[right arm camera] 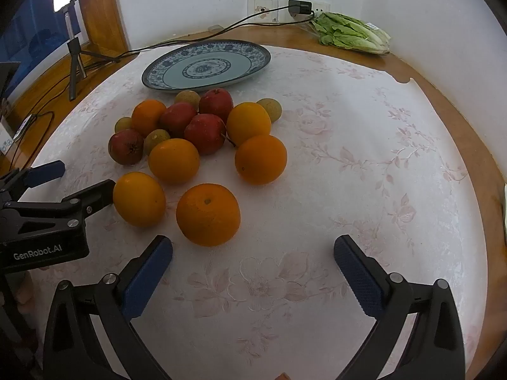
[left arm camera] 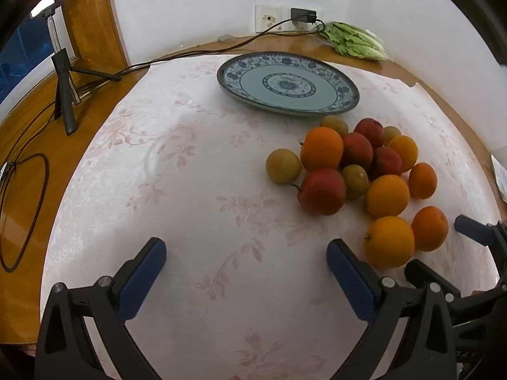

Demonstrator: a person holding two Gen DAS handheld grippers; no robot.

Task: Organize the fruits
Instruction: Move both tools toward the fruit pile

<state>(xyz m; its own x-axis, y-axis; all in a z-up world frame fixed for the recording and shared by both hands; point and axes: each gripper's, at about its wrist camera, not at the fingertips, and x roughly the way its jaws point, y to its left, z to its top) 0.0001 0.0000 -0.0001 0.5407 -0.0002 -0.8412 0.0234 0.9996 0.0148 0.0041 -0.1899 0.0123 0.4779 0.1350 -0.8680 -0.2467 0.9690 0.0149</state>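
A pile of fruit lies on the white flowered cloth: oranges (right arm camera: 173, 161), red apples (right arm camera: 205, 133) and small yellow-green fruits (right arm camera: 270, 109). Behind it sits an empty blue-patterned plate (right arm camera: 177, 76) (left arm camera: 240, 85). My right gripper (right arm camera: 252, 247) is open over bare cloth, the nearest orange (right arm camera: 207, 213) just ahead of its left finger. My left gripper (left arm camera: 245, 253) is open too, nothing between its fingers, and the pile (left arm camera: 321, 191) lies to its right. An orange (left arm camera: 389, 242) rests close beside its right finger. In the right wrist view the left gripper (right arm camera: 82, 177) shows at the left edge.
A bunch of lettuce (right arm camera: 351, 33) lies at the back right on the wooden table. A small tripod (left arm camera: 63, 95) and black cables (left arm camera: 25, 209) sit on the wood at the left. A charger (right arm camera: 299, 7) is plugged into the wall socket.
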